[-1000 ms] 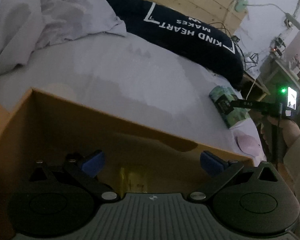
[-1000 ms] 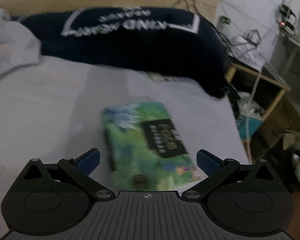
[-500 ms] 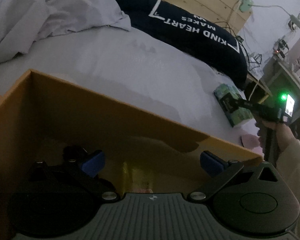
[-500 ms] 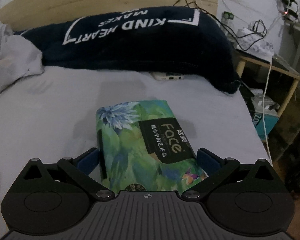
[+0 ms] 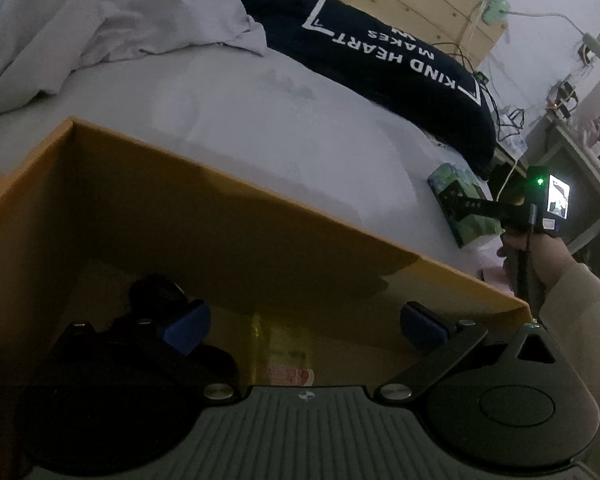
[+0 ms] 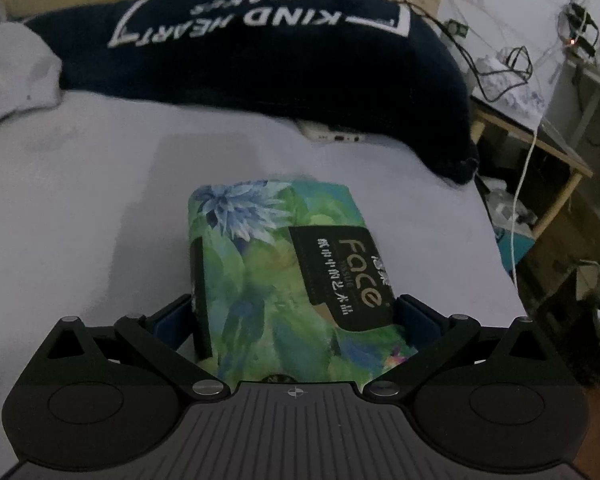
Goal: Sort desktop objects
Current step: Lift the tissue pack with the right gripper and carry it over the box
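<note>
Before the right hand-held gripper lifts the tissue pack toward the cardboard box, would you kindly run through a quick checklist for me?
1. Tissue pack between right hand-held gripper fingers: ok.
2. Fingers firmly clamped on pack: cannot tell.
3. Pack free of the navy pillow: ok.
4. Cardboard box open on top: ok.
5. Left hand-held gripper clear of the box: not ok, it hangs open inside it.
6. Room on box floor: cannot tell, too dark.

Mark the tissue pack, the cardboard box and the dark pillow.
tissue pack [image 6: 276, 264], right wrist view, green printed top.
cardboard box [image 5: 228, 220], left wrist view, inner far wall.
dark pillow [image 6: 260, 68], right wrist view, fabric below lettering.
</note>
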